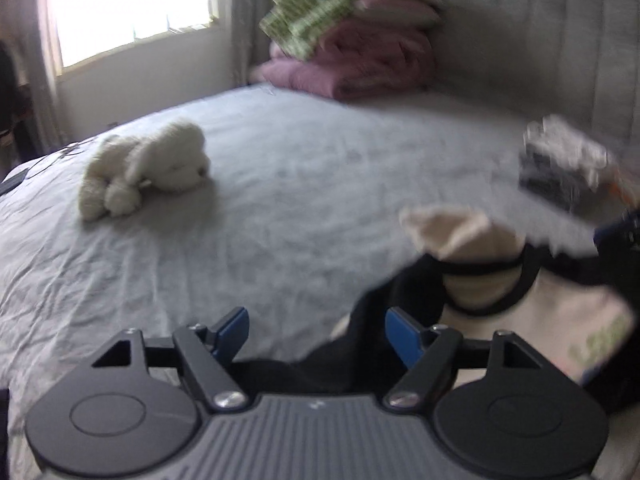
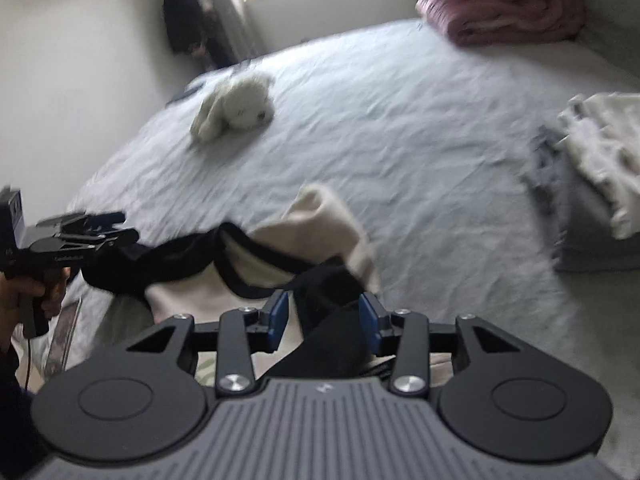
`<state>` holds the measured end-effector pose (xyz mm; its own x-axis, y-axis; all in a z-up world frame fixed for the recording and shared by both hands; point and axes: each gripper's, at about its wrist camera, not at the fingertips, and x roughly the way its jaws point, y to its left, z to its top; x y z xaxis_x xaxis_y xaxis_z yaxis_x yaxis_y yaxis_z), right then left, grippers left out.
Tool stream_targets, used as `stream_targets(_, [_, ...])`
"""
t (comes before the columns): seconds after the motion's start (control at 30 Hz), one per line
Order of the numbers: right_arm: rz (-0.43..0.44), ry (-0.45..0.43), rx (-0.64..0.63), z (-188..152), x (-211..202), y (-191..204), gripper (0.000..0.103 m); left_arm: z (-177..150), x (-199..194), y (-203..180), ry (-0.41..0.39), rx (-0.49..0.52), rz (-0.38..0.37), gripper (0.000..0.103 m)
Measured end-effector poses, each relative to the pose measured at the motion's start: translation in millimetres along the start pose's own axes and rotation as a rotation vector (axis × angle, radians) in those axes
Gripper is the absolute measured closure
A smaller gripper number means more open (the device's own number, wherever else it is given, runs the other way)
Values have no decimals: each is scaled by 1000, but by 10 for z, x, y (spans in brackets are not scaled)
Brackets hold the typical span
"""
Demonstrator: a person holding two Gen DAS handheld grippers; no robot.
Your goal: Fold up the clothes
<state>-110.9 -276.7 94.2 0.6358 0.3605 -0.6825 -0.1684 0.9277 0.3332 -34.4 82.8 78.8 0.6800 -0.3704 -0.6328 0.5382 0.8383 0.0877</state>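
— Where is the garment lying?

— The cream T-shirt with black sleeves and black neck trim (image 2: pixel 280 240) is lying crumpled on the near part of the bed (image 2: pixel 400 120), on the pale blue sheet. One cream part is sticking up in a peak behind the collar. Some green lettering is showing on the cream front in the left wrist view.

— What are the grippers doing with it?

— The right gripper (image 2: pixel 324 322) is sitting over a black sleeve, which is lying between its blue pads (image 2: pixel 278 320). The jaws are standing partly apart; the cloth is running up against the right pad, while a gap is showing beside the left one, so it is not clamping. The left gripper (image 1: pixel 316 338) is showing its jaws wide apart, with the other black sleeve lying slack between them and touching the right pad only. In the right wrist view a hand (image 2: pixel 36 292) is holding that gripper at the left end of the shirt.

— And around it?

— A white plush dog (image 1: pixel 144 168) is lying on its side farther up the bed, well apart from the shirt. A stack of folded clothes (image 2: pixel 592 176), white on grey, is sitting at the right side. Folded pink blankets (image 1: pixel 360 60) are piled at the padded headboard (image 1: pixel 540 40), with a green patterned cloth (image 1: pixel 320 12) on top. A bright window (image 1: pixel 132 4) is showing behind; everything is somewhat blurred.
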Motion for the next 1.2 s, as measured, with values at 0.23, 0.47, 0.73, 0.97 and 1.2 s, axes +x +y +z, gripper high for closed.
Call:
stream_targets(0.23, [-67, 77, -113, -139, 263, 76, 90, -109, 233, -41, 71, 90, -12, 26])
stream_targets(0.47, [-145, -30, -174, -142, 27, 133, 96, -80, 249, -80, 75, 103, -35, 93])
stream_targets(0.73, [-207, -151, -323, -46, -220, 430, 96, 58, -337, 174, -138, -45, -30, 95])
stream_targets(0.97, [-152, 20, -284, -229, 1, 468, 89, -116, -441, 247, -96, -78, -41, 95])
stream_targets(1.2, [-146, 11, -93, -157, -17, 306, 66, -230, -201, 156, 51, -20, -79, 93])
